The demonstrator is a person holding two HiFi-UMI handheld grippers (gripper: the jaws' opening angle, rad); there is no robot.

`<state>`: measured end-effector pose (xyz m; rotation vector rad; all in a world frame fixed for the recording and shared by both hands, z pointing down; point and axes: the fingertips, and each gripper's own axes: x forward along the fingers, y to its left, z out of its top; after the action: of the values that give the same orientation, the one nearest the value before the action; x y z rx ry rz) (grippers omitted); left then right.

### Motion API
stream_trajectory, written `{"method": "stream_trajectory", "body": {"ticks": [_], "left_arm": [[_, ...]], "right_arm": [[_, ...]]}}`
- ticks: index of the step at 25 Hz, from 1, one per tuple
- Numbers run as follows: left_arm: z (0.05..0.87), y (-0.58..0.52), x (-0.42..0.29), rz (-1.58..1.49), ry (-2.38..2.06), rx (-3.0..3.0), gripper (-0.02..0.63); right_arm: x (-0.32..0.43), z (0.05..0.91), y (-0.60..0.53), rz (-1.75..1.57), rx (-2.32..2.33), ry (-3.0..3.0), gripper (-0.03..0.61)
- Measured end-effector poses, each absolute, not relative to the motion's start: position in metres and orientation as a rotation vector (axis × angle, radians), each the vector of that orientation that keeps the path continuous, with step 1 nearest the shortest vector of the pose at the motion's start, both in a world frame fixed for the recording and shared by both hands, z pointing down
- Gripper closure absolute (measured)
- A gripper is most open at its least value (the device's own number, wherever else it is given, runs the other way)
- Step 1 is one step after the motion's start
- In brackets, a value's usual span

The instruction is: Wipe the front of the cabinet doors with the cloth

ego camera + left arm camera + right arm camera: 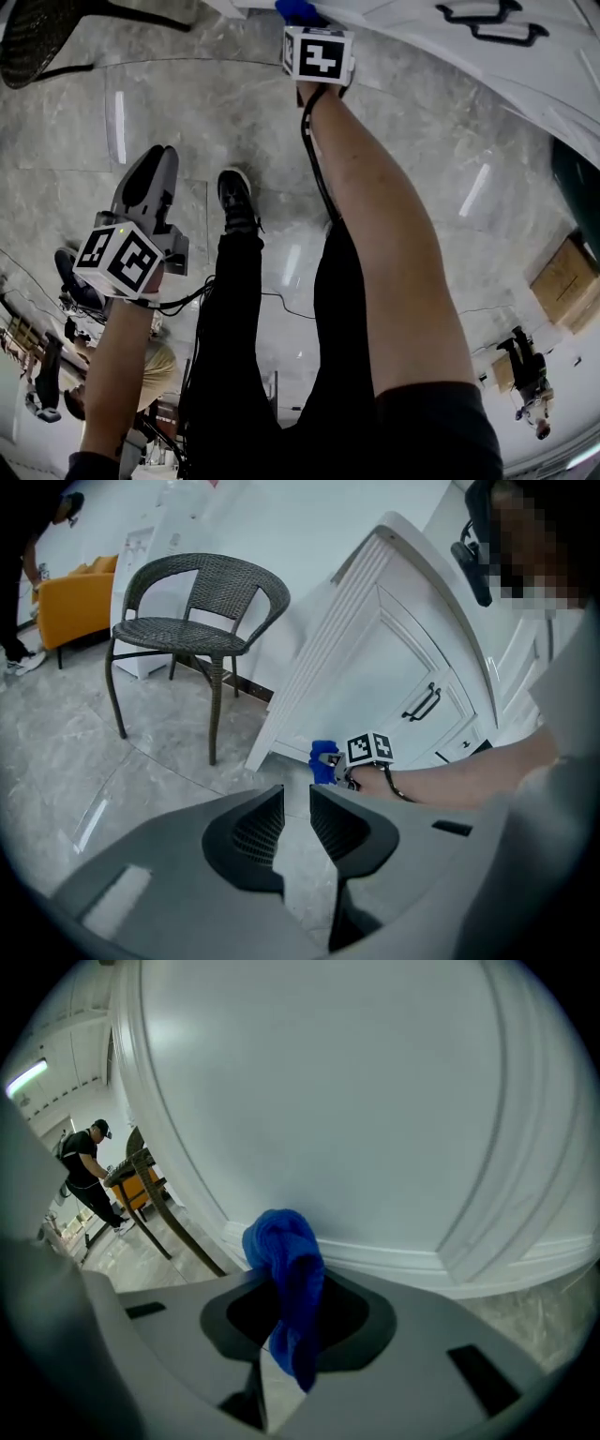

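Right gripper [281, 1326]: jaws clamped on the blue cloth [284, 1246], wad bulging past the tips, tail hanging below. Left gripper [296, 822]: jaws a narrow gap apart, nothing between them. Cloth judged soft, light and limp, best gripped mid-bunch so a padded wad leads; it looks plush, crumpled, saturated blue, at the lower moulding of the white cabinet door [328, 1101], contact not confirmable.

The right hand-held gripper [286, 1321] pinches a bunched blue cloth [286, 1269] just before the white panelled cabinet door [328, 1101].
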<state>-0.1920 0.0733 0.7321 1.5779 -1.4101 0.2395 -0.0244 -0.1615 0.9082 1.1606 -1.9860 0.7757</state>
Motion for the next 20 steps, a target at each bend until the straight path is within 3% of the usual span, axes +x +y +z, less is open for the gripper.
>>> {"method": "stream_trajectory", "body": {"ticks": [9, 20], "left_arm": [[0.713, 0.04, -0.096, 0.222, -1.336, 1.664, 0.526], [0.606, 0.03, 0.008, 0.234, -1.22, 1.842, 0.526]], "right_arm": [[0.131, 0.899, -0.16, 0.786, 1.307, -1.844, 0.499], [0.189, 0.782, -0.066, 0.942, 1.28, -1.929, 0.499]]}}
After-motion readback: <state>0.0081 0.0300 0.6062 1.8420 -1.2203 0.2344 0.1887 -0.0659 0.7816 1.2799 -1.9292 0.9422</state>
